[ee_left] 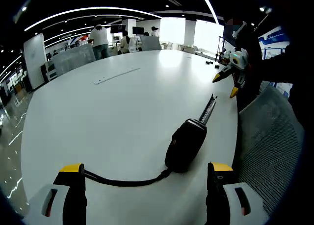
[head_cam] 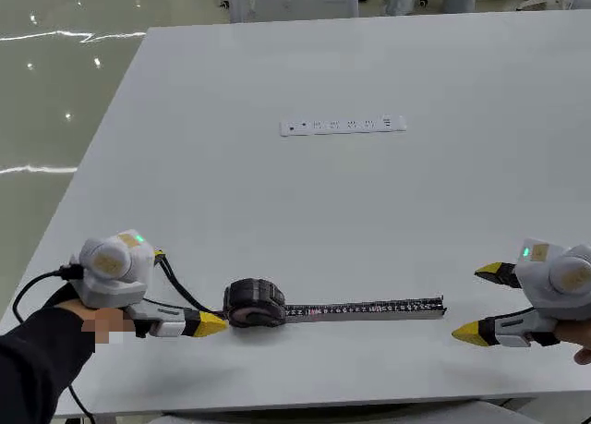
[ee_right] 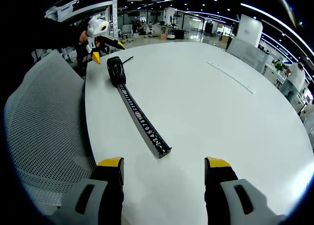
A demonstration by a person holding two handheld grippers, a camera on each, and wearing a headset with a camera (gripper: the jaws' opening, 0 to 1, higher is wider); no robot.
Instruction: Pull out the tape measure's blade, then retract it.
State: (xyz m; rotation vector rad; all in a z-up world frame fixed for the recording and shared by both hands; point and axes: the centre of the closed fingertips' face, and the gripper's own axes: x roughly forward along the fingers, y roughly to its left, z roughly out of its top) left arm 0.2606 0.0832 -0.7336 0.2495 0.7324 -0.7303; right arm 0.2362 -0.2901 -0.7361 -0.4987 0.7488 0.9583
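Note:
A black tape measure case point(head_cam: 255, 303) lies on the white table near its front edge, with its blade point(head_cam: 365, 308) pulled out to the right and lying flat. My left gripper point(head_cam: 199, 318) is open just left of the case point(ee_left: 186, 144), touching nothing; a black wrist strap point(ee_left: 122, 181) trails from the case between its fingers. My right gripper point(head_cam: 487, 302) is open a little right of the blade's end hook point(ee_right: 163, 151), holding nothing. The blade point(ee_right: 140, 121) runs away from it toward the case point(ee_right: 116, 70).
A white power strip point(head_cam: 343, 126) lies at the middle of the table point(head_cam: 305, 212), far from both grippers. A grey mesh chair point(ee_right: 44, 132) stands at the table's near edge. People stand in the background point(ee_left: 100, 38).

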